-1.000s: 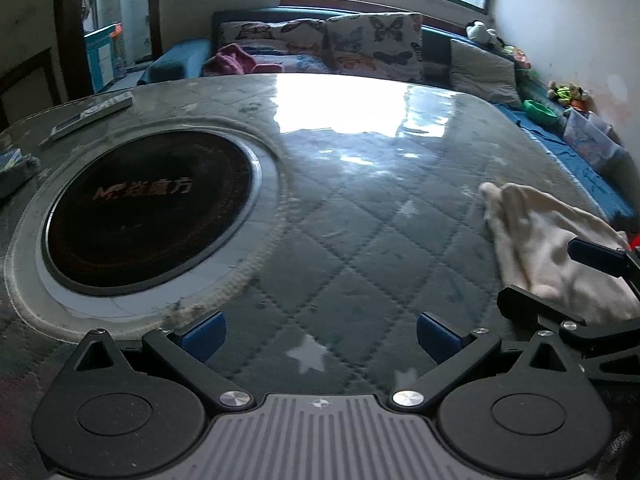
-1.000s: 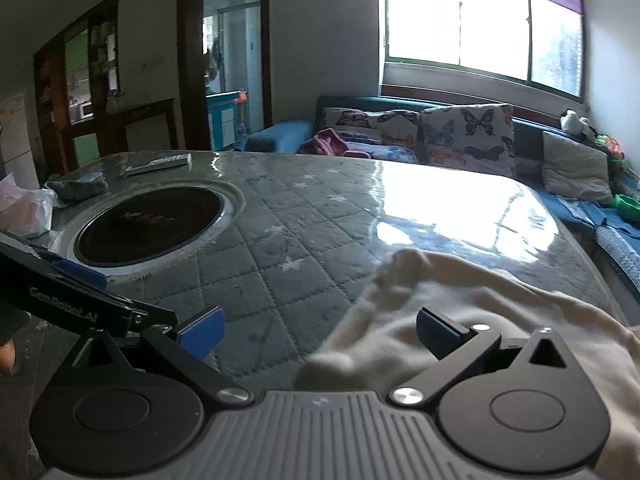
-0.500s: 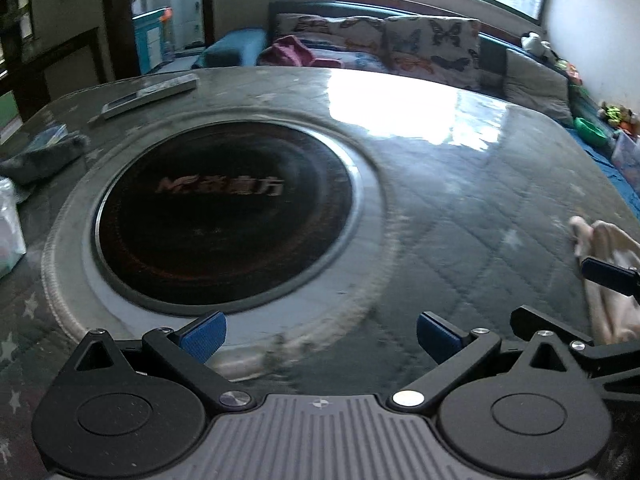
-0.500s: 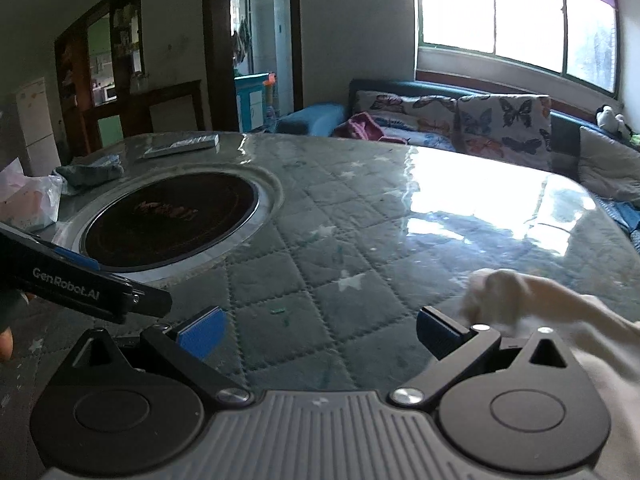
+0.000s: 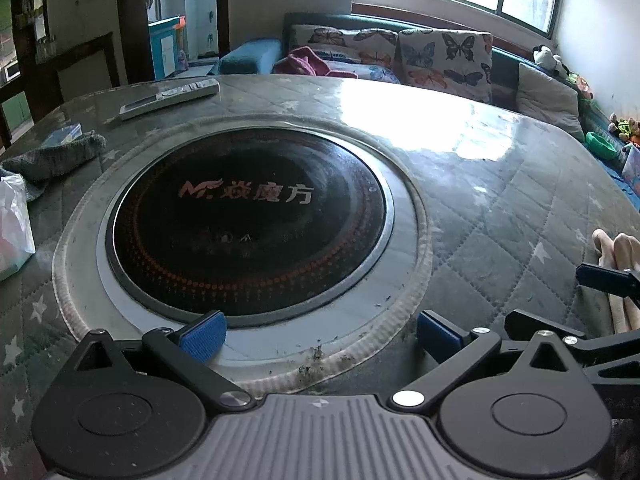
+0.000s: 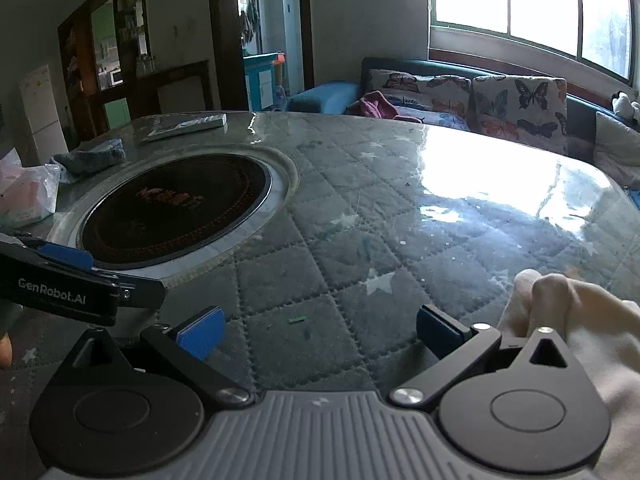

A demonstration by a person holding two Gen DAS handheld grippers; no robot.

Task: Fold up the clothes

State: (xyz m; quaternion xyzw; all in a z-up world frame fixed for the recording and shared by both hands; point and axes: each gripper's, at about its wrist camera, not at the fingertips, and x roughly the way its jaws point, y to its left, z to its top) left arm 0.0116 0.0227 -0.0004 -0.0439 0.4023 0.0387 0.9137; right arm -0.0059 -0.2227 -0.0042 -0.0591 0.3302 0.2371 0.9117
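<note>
Over the last second we had swung both tools leftward, so that the cream garment [image 6: 580, 344], which had filled the right wrist view, slid off to its lower right corner, and the round black cooktop [image 5: 248, 224] came to sit dead ahead of the left gripper [image 5: 320, 338]. That gripper stood spread wide with nothing between its blue pads [image 5: 202, 338], hanging just above the cooktop's pale rim; the right gripper [image 6: 320, 332] was likewise released and empty over the quilted table cover [image 6: 340, 240], the cloth bunched just beside its right finger and lying partly under the tool body. The garment lay at the table's right edge, crumpled and, as far as we could judge, not yet folded. From here we saw two risks: neither claw was aimed at the cloth, so a closing would catch only air or pinch the glossy cover; and a blind drag could pull the garment off the near edge (its far end was out of view). The cooktop bore a red "MF" mark followed by Chinese characters, and the left tool's side read "GenRobot.AI" [image 6: 52, 296] in the right wrist view.
</note>
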